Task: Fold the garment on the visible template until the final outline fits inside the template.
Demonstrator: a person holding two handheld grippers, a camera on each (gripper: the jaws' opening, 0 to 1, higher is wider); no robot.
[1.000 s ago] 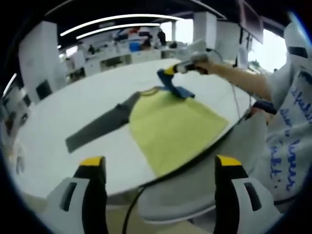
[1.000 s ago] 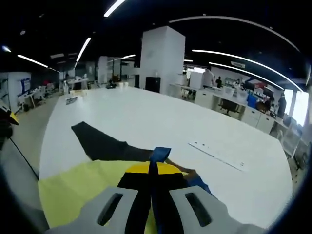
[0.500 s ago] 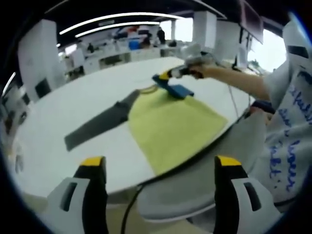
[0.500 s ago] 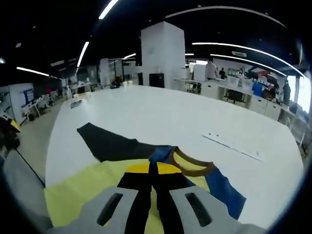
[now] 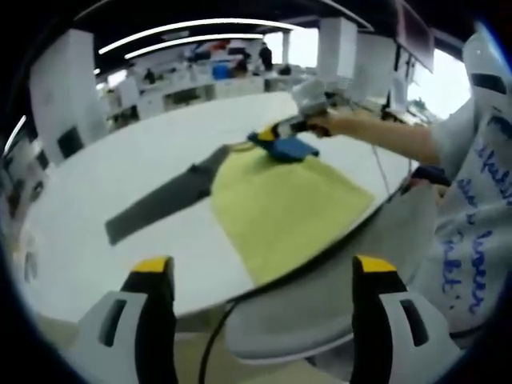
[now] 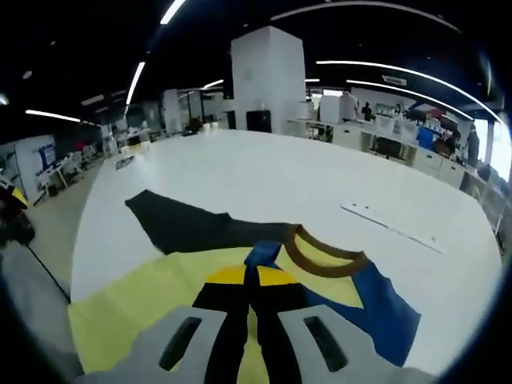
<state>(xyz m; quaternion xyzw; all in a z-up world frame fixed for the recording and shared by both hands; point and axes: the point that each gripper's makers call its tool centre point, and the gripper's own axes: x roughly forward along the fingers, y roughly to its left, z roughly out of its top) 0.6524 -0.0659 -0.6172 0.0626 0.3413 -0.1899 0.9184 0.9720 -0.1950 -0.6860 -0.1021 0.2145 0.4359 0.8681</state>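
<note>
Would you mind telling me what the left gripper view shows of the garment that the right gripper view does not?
Left gripper view: the right gripper from outside, and the yellow body reaching the table edge. Right gripper view: the brown collar and the blue fabric pinched in that gripper's shut jaws. Both: the dark sleeve lying flat.

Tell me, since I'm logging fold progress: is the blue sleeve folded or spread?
Folded: the blue sleeve lies over the yellow body, pinched by the right gripper.

Blue handwritten-style lettering is seen on the person's white shirt [image 5: 480,232] in the left gripper view, but no word of it can be read.
</note>
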